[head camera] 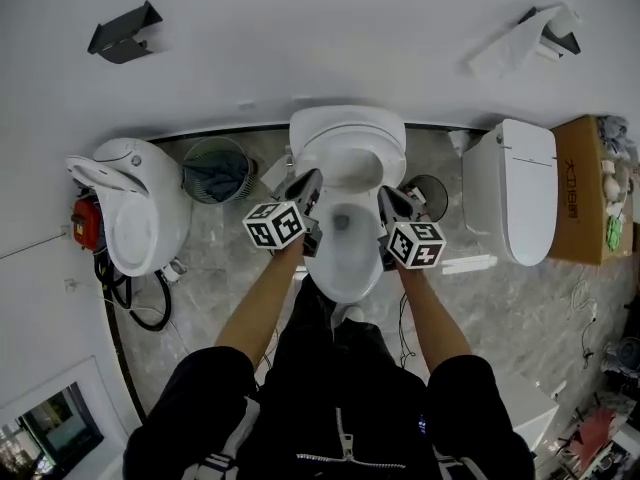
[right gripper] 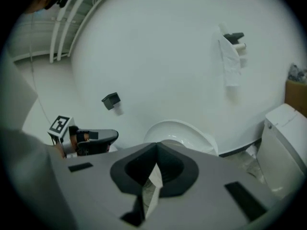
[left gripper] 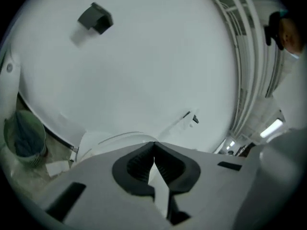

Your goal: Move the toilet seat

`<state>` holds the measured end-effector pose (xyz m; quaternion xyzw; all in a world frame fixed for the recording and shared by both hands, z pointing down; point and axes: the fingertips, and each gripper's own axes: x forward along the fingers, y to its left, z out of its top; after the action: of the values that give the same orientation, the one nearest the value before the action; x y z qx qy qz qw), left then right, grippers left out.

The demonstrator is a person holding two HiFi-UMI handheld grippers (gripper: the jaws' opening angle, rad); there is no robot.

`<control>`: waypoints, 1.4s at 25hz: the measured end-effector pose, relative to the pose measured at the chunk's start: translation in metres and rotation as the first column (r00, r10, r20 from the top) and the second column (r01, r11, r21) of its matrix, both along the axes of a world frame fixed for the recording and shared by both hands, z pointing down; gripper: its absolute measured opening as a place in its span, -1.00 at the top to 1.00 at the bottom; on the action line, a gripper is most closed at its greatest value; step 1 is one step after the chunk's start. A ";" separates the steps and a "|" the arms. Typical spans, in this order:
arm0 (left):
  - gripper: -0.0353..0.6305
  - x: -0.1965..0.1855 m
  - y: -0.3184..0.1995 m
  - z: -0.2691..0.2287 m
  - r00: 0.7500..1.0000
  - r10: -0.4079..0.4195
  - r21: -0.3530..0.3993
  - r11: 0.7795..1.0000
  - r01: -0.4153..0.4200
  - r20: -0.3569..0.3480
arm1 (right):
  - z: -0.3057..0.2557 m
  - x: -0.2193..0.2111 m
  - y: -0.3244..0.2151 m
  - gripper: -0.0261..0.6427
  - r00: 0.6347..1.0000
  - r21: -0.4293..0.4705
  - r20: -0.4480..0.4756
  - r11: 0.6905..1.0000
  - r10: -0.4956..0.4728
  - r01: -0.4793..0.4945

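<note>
Biggest thing here is the plain white wall [head camera: 320, 38], then the grey marbled floor [head camera: 500, 308]. Three white toilets stand along it. The middle toilet [head camera: 345, 253] is right under the person, whose dark clothes hide its foot. Its toilet seat [head camera: 348, 138] is tipped up at the back against the wall. Honestly I can't tell seat from lid from up here.

The left toilet [head camera: 135, 208] has cables trailing beside it, and the right toilet [head camera: 520, 193] has its lid down.

A cardboard box [head camera: 575, 193] sits at the far right, cut off by the edge. It holds small stuff that's too tiny to make out. The round bin [head camera: 200, 153] between the left and middle toilets has something dark blue bunched inside. A smaller dark bin [head camera: 432, 190] is half hidden behind the right gripper, so no idea what's in it.

The left gripper [left gripper: 154, 142] and right gripper [right gripper: 156, 144] hover either side of the bowl. On both, the jaws are pressed together at the tips and pinch nothing.

Up on the wall there's a paper holder [head camera: 555, 33] with paper hanging from it, and a small black bracket [head camera: 125, 33].
</note>
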<state>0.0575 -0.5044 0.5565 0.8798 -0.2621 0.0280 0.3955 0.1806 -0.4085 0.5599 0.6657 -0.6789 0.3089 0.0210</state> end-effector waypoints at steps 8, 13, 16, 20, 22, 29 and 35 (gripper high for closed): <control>0.89 -0.016 0.090 -0.060 0.984 0.043 0.307 0.947 -0.095 0.174 | -0.049 -0.024 0.063 0.91 0.990 0.086 -0.116 0.993 -0.077 0.087; 0.89 -0.030 0.154 -0.088 0.973 0.011 0.406 0.907 -0.107 0.232 | -0.077 -0.032 0.122 0.91 0.987 0.137 -0.141 0.986 -0.079 0.099; 0.89 -0.037 0.188 -0.104 0.967 0.002 0.447 0.887 -0.120 0.255 | -0.091 -0.037 0.154 0.91 0.984 0.159 -0.157 0.981 -0.081 0.107; 0.89 -0.047 0.222 -0.122 0.965 -0.010 0.488 0.864 -0.124 0.261 | -0.108 -0.041 0.187 0.91 0.984 0.196 -0.161 0.975 -0.073 0.104; 0.89 -0.054 0.239 -0.128 0.964 -0.017 0.502 0.856 -0.124 0.267 | -0.117 -0.046 0.204 0.91 0.985 0.213 -0.157 0.971 -0.074 0.107; 0.89 -0.065 0.284 -0.152 0.966 -0.049 0.539 0.836 -0.100 0.256 | -0.144 -0.052 0.251 0.91 0.976 0.255 -0.203 0.957 -0.085 0.137; 0.89 -0.071 0.309 -0.157 0.965 -0.049 0.551 0.827 -0.106 0.259 | -0.149 -0.057 0.275 0.91 0.972 0.271 -0.222 0.953 -0.077 0.137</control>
<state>-0.0130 -0.1952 0.3993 0.9492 -0.2953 0.0720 0.0812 0.1237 -0.1331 0.4108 0.6524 -0.7456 0.1351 0.0132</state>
